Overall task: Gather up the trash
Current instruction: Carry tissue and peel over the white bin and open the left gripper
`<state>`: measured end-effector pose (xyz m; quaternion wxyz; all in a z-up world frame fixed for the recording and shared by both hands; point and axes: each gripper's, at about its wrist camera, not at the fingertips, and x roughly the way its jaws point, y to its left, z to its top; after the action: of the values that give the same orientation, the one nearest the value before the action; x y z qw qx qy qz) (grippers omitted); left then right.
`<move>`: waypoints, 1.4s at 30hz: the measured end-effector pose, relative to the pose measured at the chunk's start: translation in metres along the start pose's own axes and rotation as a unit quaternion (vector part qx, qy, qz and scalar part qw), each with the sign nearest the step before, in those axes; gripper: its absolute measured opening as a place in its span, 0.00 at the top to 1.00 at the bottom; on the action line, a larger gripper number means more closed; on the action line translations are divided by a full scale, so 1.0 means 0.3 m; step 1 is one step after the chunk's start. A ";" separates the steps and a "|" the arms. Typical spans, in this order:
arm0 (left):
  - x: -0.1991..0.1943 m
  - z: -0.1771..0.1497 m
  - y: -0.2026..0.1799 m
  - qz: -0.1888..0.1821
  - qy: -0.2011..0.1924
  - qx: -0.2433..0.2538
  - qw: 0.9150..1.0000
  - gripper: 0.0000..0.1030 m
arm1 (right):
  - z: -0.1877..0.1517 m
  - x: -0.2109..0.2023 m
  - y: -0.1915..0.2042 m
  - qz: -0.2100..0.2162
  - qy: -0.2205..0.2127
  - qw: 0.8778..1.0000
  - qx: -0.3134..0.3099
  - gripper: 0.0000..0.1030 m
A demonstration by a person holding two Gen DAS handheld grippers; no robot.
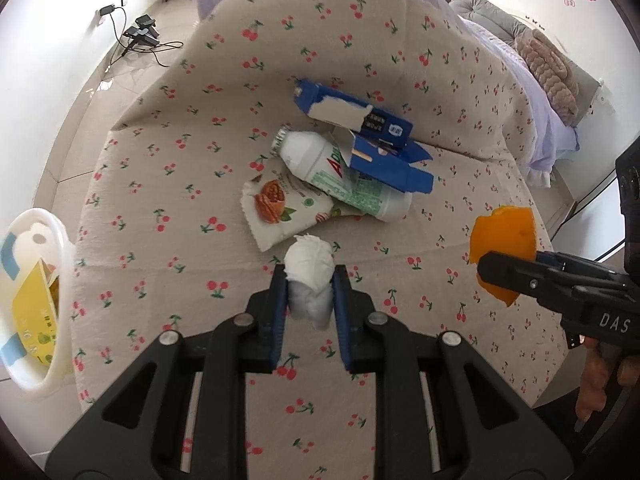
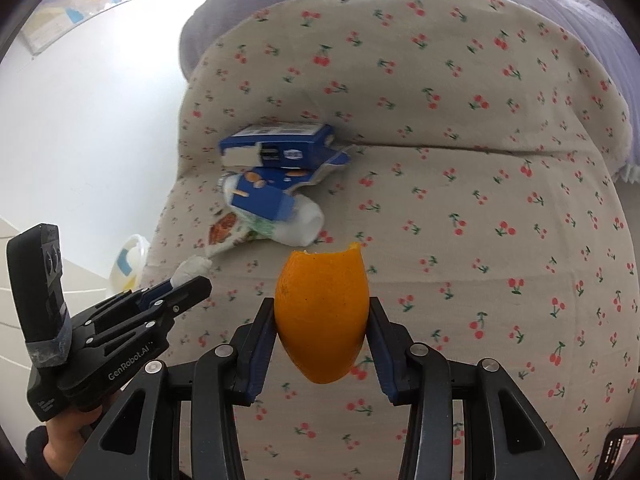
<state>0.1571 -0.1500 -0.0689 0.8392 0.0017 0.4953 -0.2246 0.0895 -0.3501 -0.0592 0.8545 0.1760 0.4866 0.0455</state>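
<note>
- At the left edge of my left wrist view, a white plastic bin [image 1: 44,280] sits on the glossy tiled floor, with yellow packaging inside.
- A cherry-print cloth [image 1: 168,128] (soft, quilted-looking) covers the rounded surface filling the frame.
- At centre lie a crinkled snack wrapper [image 1: 276,208], a white bottle [image 1: 320,160] and a torn blue carton [image 1: 360,120], overlapping.
- Lower centre, my left gripper [image 1: 310,300] is pinched on a crumpled white tissue [image 1: 310,268].
- At the right, my right gripper [image 2: 322,344] clamps a curved orange peel [image 2: 322,312]; a bed [image 1: 536,92] stands upper right.
</note>
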 end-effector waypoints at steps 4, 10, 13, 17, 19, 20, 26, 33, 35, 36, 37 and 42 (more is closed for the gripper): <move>-0.034 -0.003 0.022 -0.003 -0.006 -0.010 1.000 0.77 | 0.004 -0.001 0.041 0.004 -0.001 1.000 -0.009 0.56; -0.076 -0.013 0.064 -0.003 -0.014 -0.021 1.000 0.77 | 0.006 0.011 0.089 0.007 0.002 1.000 -0.018 0.56; -0.096 -0.019 0.091 -0.001 -0.016 -0.026 1.000 0.77 | 0.004 0.018 0.107 0.008 0.003 1.000 -0.021 0.56; -0.127 -0.029 0.129 0.001 -0.020 -0.032 0.999 0.77 | 0.004 0.027 0.128 0.010 0.004 1.000 -0.026 0.56; -0.140 -0.034 0.147 0.003 -0.022 -0.035 0.999 0.77 | 0.005 0.029 0.142 0.011 0.004 1.000 -0.028 0.56; -0.147 -0.039 0.158 0.004 -0.023 -0.037 0.999 0.77 | 0.005 0.030 0.148 0.011 0.005 0.999 -0.029 0.56; -0.185 -0.052 0.211 0.009 -0.031 -0.050 0.998 0.77 | 0.007 0.035 0.207 0.020 0.005 0.999 -0.041 0.56; -0.235 -0.076 0.292 0.016 -0.039 -0.068 0.997 0.77 | 0.000 0.043 0.291 0.031 0.006 0.998 -0.055 0.56; -0.248 -0.085 0.312 0.019 -0.040 -0.072 0.996 0.77 | -0.001 0.049 0.316 0.034 0.008 0.998 -0.059 0.56; -0.254 -0.089 0.322 0.020 -0.041 -0.074 0.996 0.77 | -0.001 0.053 0.325 0.035 0.008 0.997 -0.061 0.56; -0.262 -0.094 0.336 0.022 -0.042 -0.077 0.996 0.77 | -0.002 0.058 0.340 0.036 0.009 0.997 -0.063 0.56; -0.296 -0.120 0.400 0.029 -0.046 -0.090 0.994 0.77 | -0.003 0.076 0.398 0.042 0.013 0.996 -0.074 0.56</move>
<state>0.1364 -0.0007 -0.0396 0.8640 -0.0696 0.4740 -0.1547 0.1119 -0.2328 -0.0372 0.8562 0.1317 0.4850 0.1199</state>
